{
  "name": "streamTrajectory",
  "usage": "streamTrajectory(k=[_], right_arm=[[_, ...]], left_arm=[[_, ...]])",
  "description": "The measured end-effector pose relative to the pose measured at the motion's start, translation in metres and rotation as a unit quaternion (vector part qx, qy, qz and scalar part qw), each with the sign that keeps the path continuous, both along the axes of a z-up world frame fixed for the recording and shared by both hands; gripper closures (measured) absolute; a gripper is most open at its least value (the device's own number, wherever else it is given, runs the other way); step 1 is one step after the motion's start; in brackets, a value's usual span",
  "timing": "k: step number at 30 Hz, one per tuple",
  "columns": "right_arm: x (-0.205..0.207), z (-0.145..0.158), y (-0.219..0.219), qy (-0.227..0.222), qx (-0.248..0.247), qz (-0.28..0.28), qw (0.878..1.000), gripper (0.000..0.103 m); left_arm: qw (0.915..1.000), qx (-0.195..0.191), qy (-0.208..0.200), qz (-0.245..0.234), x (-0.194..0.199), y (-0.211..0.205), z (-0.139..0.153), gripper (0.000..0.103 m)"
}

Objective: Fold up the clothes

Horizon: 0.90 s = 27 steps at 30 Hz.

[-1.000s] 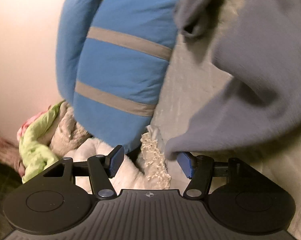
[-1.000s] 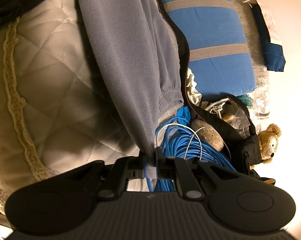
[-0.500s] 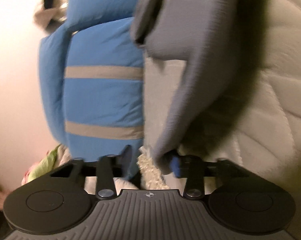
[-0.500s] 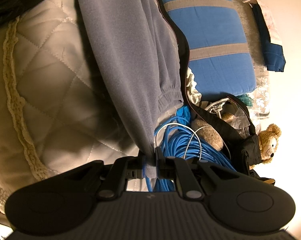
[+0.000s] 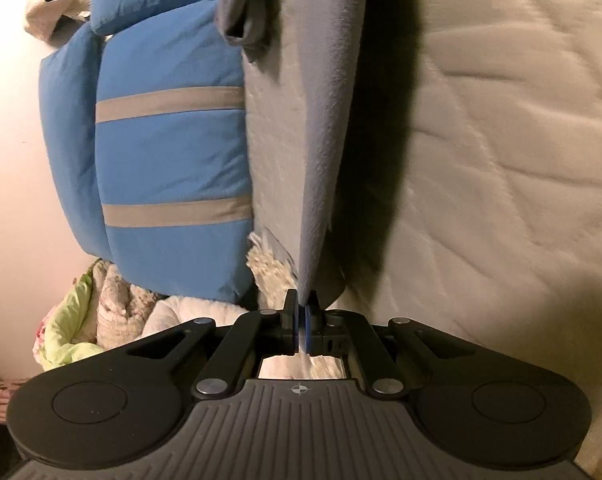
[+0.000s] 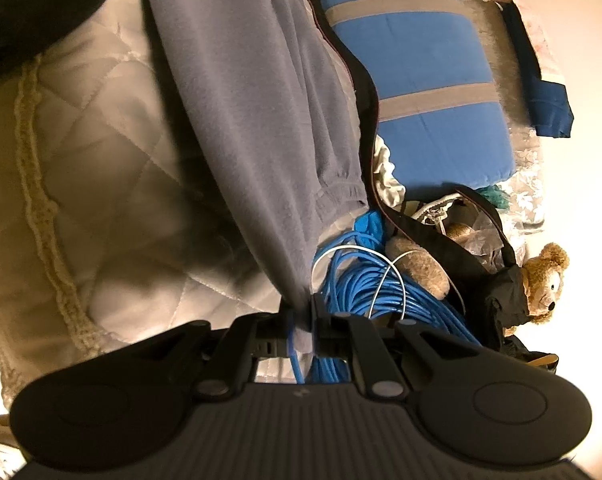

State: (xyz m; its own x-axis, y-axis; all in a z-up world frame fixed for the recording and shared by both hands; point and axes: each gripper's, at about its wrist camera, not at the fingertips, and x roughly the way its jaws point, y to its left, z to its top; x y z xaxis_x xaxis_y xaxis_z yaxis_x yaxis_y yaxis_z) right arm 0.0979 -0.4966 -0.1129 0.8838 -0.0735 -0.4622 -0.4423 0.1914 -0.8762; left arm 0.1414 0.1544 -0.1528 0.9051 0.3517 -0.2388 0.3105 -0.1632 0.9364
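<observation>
Fleece of the soft grey garment (image 5: pixel 325 128) is draping limply; left tool (image 5: pixel 299 312) and right tool (image 6: pixel 301 316) are each pinching an edge; cuffs would likely grip best.

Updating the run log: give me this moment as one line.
step: lifting | left hand-held gripper: shut on grey sweatpants | right hand-held gripper: shut on grey sweatpants | surface: quilted bedspread

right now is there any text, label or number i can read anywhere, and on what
None: no readable text in either view.
The left tool bears only a small round crosshair mark on its body, no letters.
The grey garment and blue bedding show no label.
</observation>
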Motion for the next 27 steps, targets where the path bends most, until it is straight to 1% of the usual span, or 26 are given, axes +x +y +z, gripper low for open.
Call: streamTrajectory(k=[5,11,14,17,19,22,25,27], right_arm=[[-0.004,0.004,-0.001,0.002,-0.004,0.002,1.0,0.095],[-0.005,-0.005,0.0,0.017,-0.017,0.001,1.0,0.096],[-0.008,-0.002,-0.002,0.011,-0.014,0.0,1.0,0.096],[-0.013,0.001,-0.003,0.006,-0.016,0.0,1.0,0.096],[-0.014,0.001,-0.004,0.007,-0.018,0.001,1.0,0.096],[-0.016,-0.002,-0.004,0.013,-0.021,0.002,1.0,0.096],[-0.017,-0.008,-0.003,0.019,-0.025,0.002,1.0,0.096],[-0.019,-0.015,0.0,0.025,-0.036,0.002,0.999,0.093]], left_arm=[[0.9998,0.001,0.019,0.011,-0.011,0.001,-0.003,0.1],[0.9992,-0.003,0.028,0.027,-0.003,0.009,-0.011,0.101],[0.9989,-0.005,0.034,0.031,-0.003,0.011,-0.015,0.101],[0.9989,-0.013,0.027,0.035,-0.003,0.013,-0.013,0.101],[0.999,-0.016,0.013,0.039,-0.003,0.016,-0.012,0.101],[0.9983,-0.028,0.017,0.048,-0.003,0.022,-0.008,0.101],[0.9983,-0.032,0.019,0.046,-0.004,0.025,-0.008,0.101],[0.9985,-0.032,0.014,0.043,-0.005,0.024,-0.007,0.1]])
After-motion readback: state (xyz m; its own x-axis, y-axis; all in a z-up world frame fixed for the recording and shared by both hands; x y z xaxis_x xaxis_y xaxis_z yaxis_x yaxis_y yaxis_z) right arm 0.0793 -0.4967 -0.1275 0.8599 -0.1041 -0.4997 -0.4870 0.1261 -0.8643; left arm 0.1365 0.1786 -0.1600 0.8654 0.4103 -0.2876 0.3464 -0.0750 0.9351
